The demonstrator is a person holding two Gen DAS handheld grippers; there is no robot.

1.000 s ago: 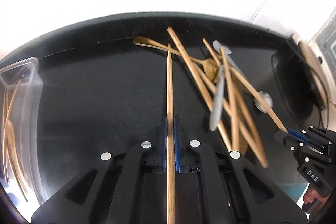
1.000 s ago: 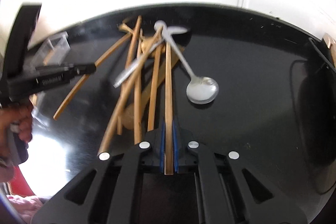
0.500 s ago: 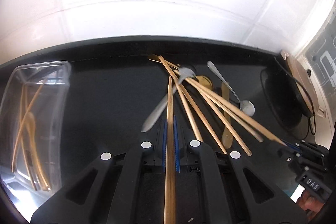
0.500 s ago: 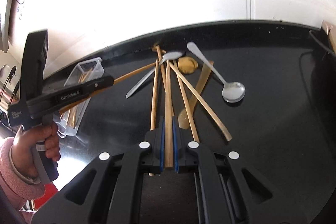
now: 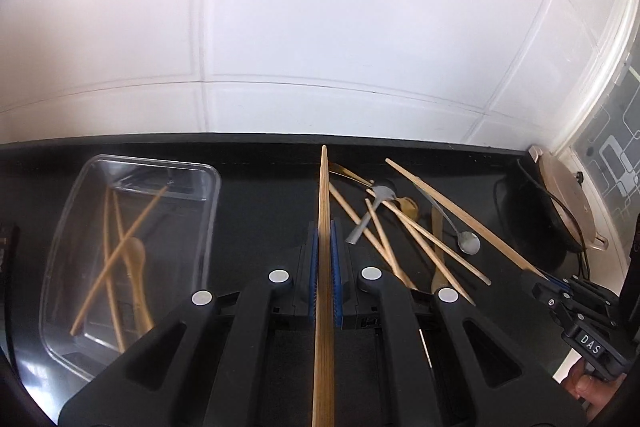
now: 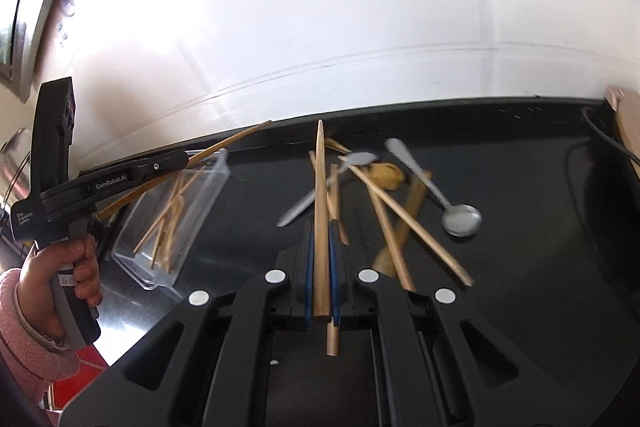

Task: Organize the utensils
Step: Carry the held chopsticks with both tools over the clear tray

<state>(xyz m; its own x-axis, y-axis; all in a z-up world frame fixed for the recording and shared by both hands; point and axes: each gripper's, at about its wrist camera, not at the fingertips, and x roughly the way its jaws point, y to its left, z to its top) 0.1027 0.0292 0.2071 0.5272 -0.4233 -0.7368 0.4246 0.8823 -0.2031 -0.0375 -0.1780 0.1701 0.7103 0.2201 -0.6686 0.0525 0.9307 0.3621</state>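
Note:
My left gripper (image 5: 324, 247) is shut on a wooden chopstick (image 5: 323, 227) and holds it above the black counter. My right gripper (image 6: 320, 251) is shut on another wooden chopstick (image 6: 319, 187), also lifted. A pile of wooden chopsticks (image 5: 404, 227), a wooden spoon (image 5: 410, 205) and two metal spoons (image 5: 466, 241) lies on the counter to the right in the left wrist view; the pile also shows in the right wrist view (image 6: 392, 211). A clear plastic container (image 5: 132, 247) on the left holds several chopsticks and a wooden spoon; it also shows in the right wrist view (image 6: 176, 215).
A white tiled wall (image 5: 320, 27) rises behind the black counter (image 5: 260, 195). A round black appliance with a cord (image 5: 544, 219) stands at the far right. In the right wrist view the left gripper (image 6: 120, 179) hangs above the container.
Both grippers have lifted up and back from the pile, each with its chopstick. The left gripper has moved toward the container, which is now wholly in view.

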